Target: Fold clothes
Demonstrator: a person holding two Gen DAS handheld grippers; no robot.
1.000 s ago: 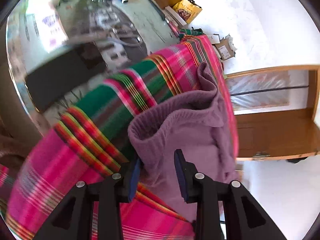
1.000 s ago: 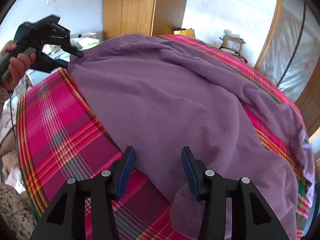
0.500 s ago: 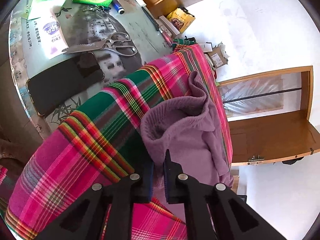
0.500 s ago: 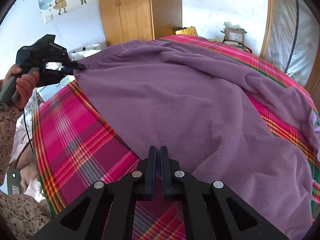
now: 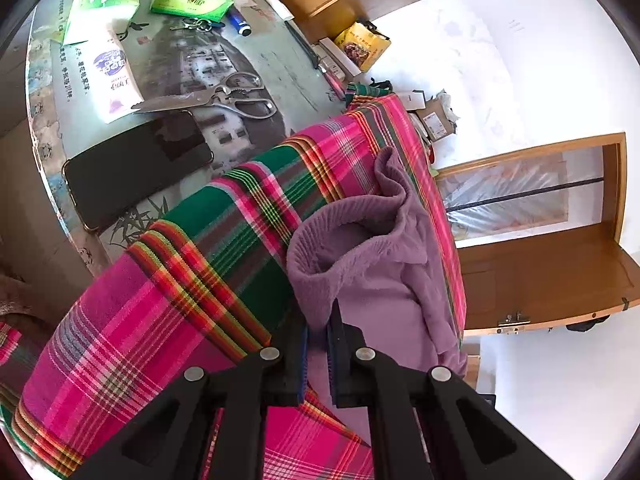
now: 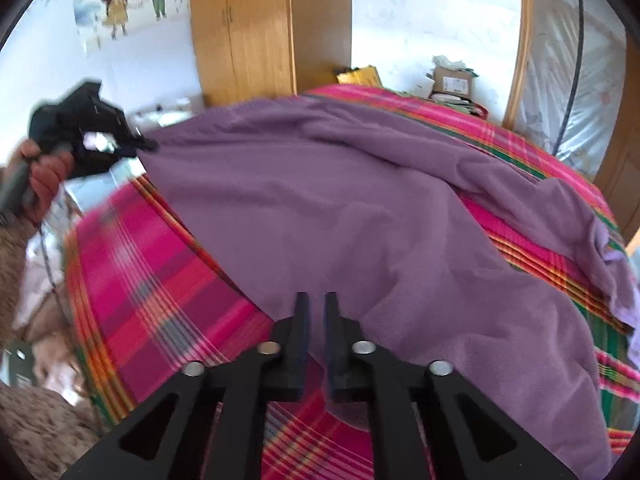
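A purple fleece sweater (image 6: 360, 208) lies spread over a pink and green plaid cloth (image 6: 160, 280). In the left wrist view my left gripper (image 5: 318, 336) is shut on the ribbed collar (image 5: 316, 248) of the sweater (image 5: 384, 280). The right wrist view shows that same left gripper (image 6: 138, 148) at the far left, held in a hand and pinching the sweater's edge. My right gripper (image 6: 316, 316) is at the sweater's near edge. Its jaws are opening, a narrow gap apart, and purple fabric shows in the gap.
Beyond the plaid cloth (image 5: 180, 280), the table top (image 5: 280, 64) carries a black phone (image 5: 136, 168), scissors (image 5: 216, 98), tissue packs (image 5: 104, 4) and a lighter (image 5: 239, 23). A wooden wardrobe (image 6: 248, 28) stands behind and a wooden-framed door (image 5: 540, 240) to the right. A cardboard box (image 6: 452, 80) sits past the table.
Both grippers closed from wide open onto the sweater's edge. The left one stays closed on the collar. The right one closed fully, then parted again slightly and shifted a little.
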